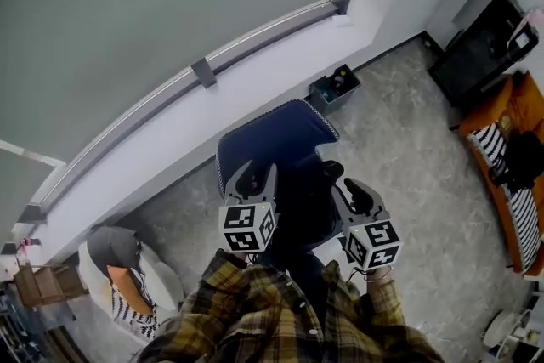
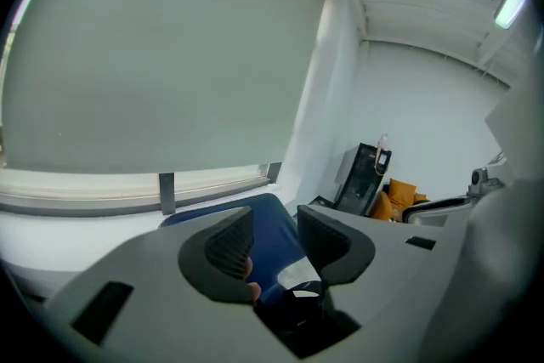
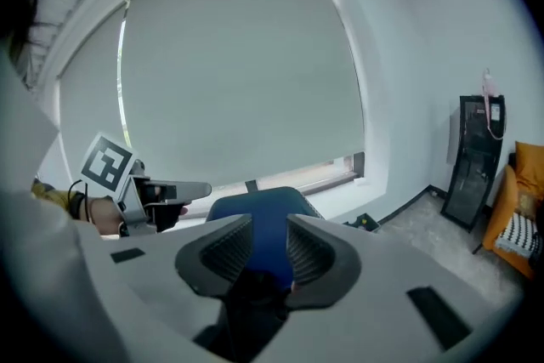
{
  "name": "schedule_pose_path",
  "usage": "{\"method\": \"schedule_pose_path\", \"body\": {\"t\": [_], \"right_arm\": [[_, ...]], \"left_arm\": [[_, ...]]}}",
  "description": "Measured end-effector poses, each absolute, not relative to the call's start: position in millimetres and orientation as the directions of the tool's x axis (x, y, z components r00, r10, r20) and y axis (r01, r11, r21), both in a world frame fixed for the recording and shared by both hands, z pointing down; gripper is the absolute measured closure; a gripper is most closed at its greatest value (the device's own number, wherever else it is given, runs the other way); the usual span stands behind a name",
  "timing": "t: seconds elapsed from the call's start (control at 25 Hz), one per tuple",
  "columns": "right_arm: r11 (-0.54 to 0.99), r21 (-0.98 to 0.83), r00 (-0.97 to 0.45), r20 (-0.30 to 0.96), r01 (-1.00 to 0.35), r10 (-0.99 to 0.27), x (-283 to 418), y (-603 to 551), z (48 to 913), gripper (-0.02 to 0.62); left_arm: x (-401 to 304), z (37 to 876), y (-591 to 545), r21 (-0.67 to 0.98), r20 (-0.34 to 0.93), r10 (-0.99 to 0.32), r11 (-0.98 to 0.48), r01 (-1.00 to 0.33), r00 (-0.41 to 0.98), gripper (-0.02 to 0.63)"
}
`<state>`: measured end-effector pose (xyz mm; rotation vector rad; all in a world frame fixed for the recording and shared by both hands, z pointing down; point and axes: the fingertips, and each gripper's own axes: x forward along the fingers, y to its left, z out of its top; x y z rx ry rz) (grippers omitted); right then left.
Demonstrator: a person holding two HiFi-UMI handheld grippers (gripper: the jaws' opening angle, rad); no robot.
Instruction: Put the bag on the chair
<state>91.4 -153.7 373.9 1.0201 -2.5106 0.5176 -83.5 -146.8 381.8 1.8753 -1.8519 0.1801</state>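
Jaws on left gripper (image 1: pixel 253 179) and right gripper (image 1: pixel 351 198) are both spread, pinching nothing, and the dark bag (image 1: pixel 299 207) looks parked mid-frame on the blue chair (image 1: pixel 272 140), so nudging that chair could swivel it and dump the bag.

Dark mass (image 1: pixel 302 204) betw. left tool (image 1: pixel 253 176) & right tool (image 1: pixel 355 193): can't tell where it ends & seat of chair (image 1: pixel 272 140) begins. Box (image 1: pixel 334 87) beyond tools: contents too small. Orange couch (image 1: pixel 520 102), far right of right tool, cut by edge.
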Motion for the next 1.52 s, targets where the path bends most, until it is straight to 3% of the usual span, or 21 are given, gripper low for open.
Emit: {"method": "schedule_pose_path", "body": {"t": [0.36,0.68,1.52], "right_arm": [[0.632,-0.214,-0.666,0.304,-0.745,-0.682,101.8,-153.5,284.1,0.522],[0.681,-0.176,-0.702,0.213,-0.711,-0.679,99.7,-138.9,238.9,0.552],[0.783,-0.178,-0.799,0.229,-0.595,-0.556,88.4,-113.6,241.7,0.580]], "left_arm": [[-48.1,315.9,-140.6,0.270,0.363,-0.910,-0.104,-0.957,0.201,0.508],[-10.2,258.9,-130.0,0.246,0.282,-0.900,-0.268,-0.932,0.333,0.551],[24.0,243.3,-106.5,0.222,0.277,-0.870,-0.355,-0.908,0.408,0.588]]}}
